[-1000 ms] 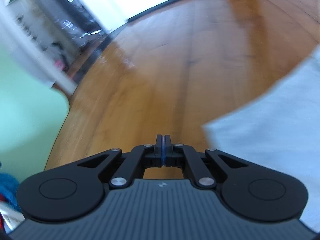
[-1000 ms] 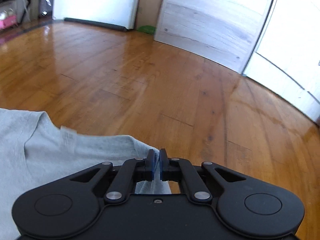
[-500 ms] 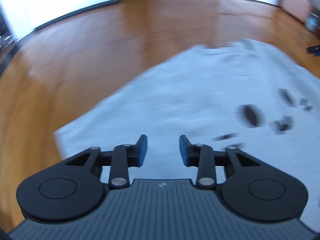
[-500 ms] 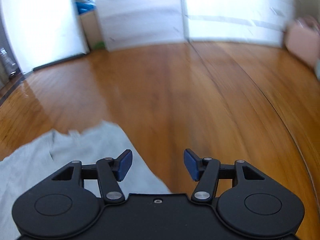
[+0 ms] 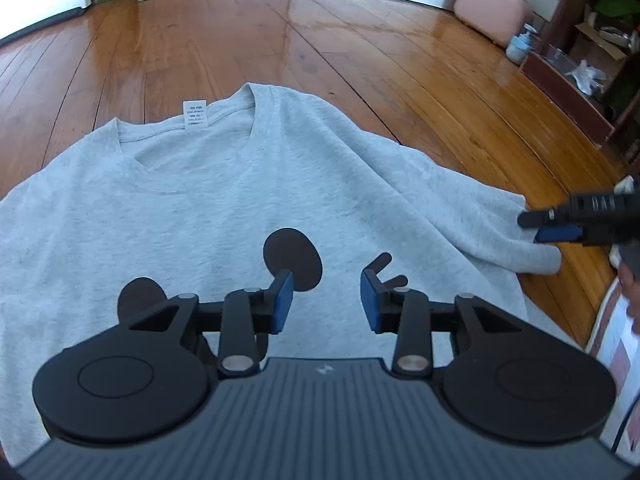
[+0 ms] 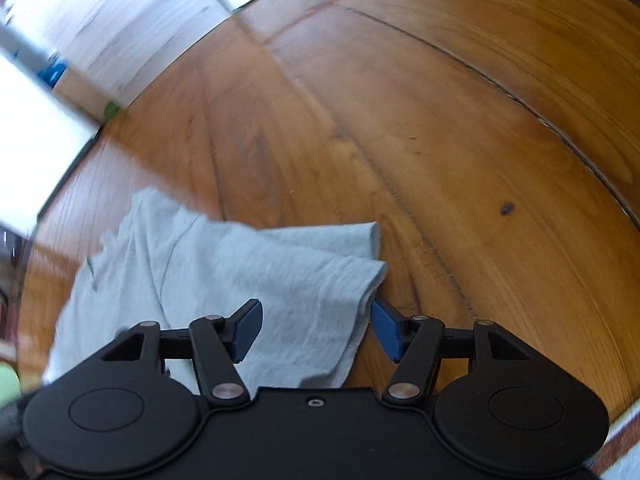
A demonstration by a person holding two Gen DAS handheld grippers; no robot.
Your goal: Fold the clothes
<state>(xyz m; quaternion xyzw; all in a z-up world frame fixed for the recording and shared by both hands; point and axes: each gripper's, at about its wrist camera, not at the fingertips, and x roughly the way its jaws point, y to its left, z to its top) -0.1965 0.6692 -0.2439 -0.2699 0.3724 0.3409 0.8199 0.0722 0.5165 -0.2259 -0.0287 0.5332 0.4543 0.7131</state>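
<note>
The grey T-shirt [image 5: 224, 184] lies spread out on the wooden floor [image 5: 360, 56], neck away from the person, so it is easy to fold. The left tongs [image 5: 326, 300] hang wide above its middle, holding nothing. The right tongs [image 6: 316, 330] are wide too, around the bunched sleeve [image 6: 280, 272], likely to grab it. The shirt has dark shapes and a white tag [image 5: 195, 114].

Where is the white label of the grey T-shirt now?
In the left wrist view, the white label hangs at the back of the neckline of the grey T-shirt, upper left, near the wooden floor.
</note>
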